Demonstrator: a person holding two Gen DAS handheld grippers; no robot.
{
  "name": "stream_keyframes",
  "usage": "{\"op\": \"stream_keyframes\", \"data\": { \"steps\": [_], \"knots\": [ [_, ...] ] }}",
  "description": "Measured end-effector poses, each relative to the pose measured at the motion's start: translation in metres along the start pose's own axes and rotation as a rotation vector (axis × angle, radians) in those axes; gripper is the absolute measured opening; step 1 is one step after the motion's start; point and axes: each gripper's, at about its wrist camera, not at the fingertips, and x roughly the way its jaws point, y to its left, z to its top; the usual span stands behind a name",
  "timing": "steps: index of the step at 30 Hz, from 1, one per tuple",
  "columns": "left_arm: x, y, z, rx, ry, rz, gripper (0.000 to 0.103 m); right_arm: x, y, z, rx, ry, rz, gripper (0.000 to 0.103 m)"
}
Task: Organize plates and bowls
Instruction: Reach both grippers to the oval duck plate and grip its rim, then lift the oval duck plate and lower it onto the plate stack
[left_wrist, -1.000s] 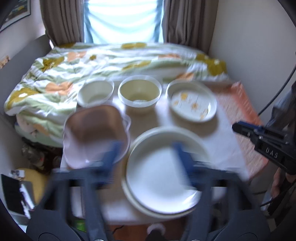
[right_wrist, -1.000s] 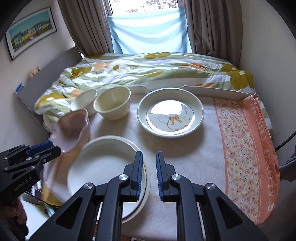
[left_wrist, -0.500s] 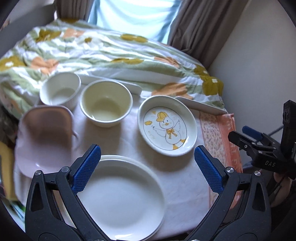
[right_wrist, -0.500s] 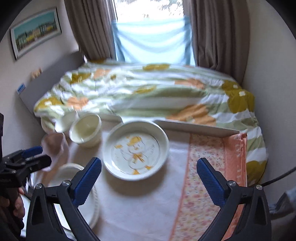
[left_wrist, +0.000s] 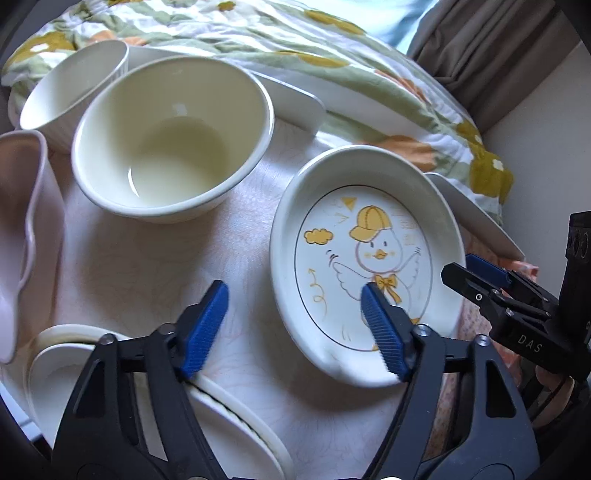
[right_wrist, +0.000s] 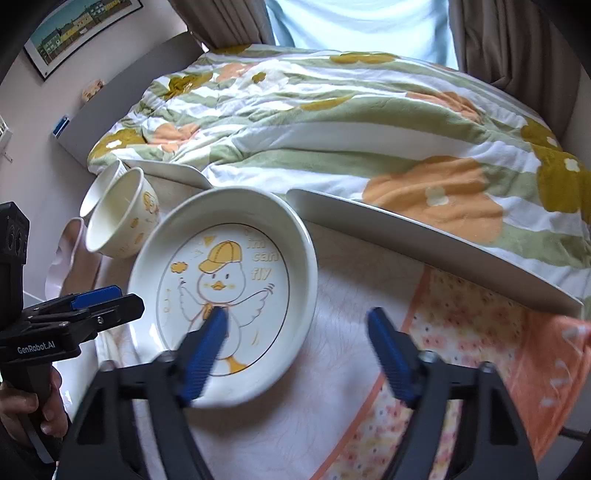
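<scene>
A shallow white plate with a yellow-capped duck lies on the tablecloth. My left gripper hangs low over its left rim: one finger is above the duck picture, the other above the cloth. My right gripper straddles the right rim the same way. Both sets of jaws are closing with the rim between them, and no pad presses on the plate. Each gripper shows in the other's view: the right gripper and the left gripper. A cream bowl and a white ribbed bowl stand to the left.
A pink dish stands at the far left, with stacked white plates in front of it. A bed with a floral quilt lies just behind the table. An orange floral cloth covers the table's right side.
Both grippers have come down close over the duck plate, one at each side. The right jaws went from shut to wide open. Both pairs have since narrowed from wide open.
</scene>
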Motion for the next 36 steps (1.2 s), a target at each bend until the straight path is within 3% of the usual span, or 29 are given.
{"op": "stream_keyframes", "data": {
  "steps": [5,7,11,14,25,36],
  "knots": [
    [0.013,0.001,0.002,-0.015,0.005,0.028,0.055,0.016,-0.002,0.005,-0.019,0.027,0.056,0.035],
    [0.013,0.003,0.003,-0.018,-0.003,0.036,0.054,0.02,0.001,0.006,-0.034,0.031,0.063,0.032],
    [0.015,0.003,0.002,-0.018,-0.007,0.06,0.026,0.022,0.003,0.009,-0.049,0.017,0.053,0.028],
    [0.014,0.001,0.003,-0.007,-0.017,0.047,0.015,0.022,-0.004,0.008,-0.033,0.004,0.051,0.018],
    [0.006,-0.013,-0.001,0.036,-0.029,0.09,0.015,0.017,-0.011,0.01,0.0,-0.01,0.076,0.016],
    [-0.029,-0.026,-0.005,0.086,-0.071,0.07,0.015,-0.019,-0.007,0.005,0.011,-0.072,0.064,0.016]
  ]
}}
